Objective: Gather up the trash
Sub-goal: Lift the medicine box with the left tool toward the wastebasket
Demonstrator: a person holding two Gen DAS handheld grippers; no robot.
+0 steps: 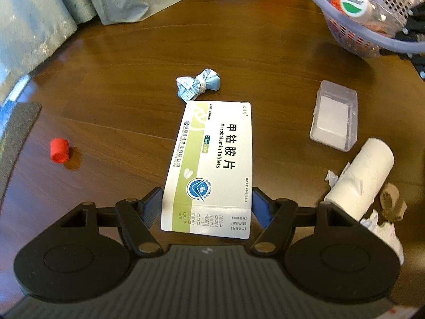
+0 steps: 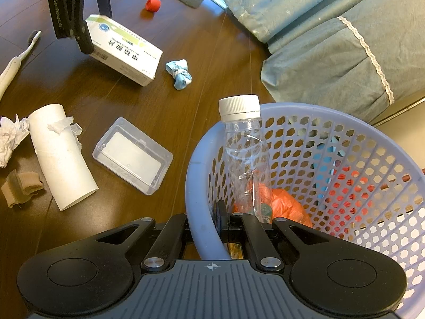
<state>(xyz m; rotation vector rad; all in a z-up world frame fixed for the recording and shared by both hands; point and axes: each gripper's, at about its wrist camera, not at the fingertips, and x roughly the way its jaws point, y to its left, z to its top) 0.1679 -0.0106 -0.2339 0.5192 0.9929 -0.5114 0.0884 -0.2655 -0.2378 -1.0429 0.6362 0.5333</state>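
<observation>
Lifting the medicine box (image 1: 209, 164), the left tongs (image 1: 207, 207) clamp its end. The right tongs (image 2: 212, 228), fully closed, pinch the basket (image 2: 198, 175) rim. Better to keep the box level while carrying.

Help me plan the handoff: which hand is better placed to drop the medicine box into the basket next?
Left. The left gripper already clamps the medicine box, one end lifted off the floor. The right gripper is shut on the basket rim, steadying it.

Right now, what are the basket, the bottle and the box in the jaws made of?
The basket: likely plastic, smooth lilac with moulded holes. The bottle: clear plastic, see-through and dented, with a ridged white cap. The box: thin printed cardboard, folded edges, slightly glossy.
</observation>
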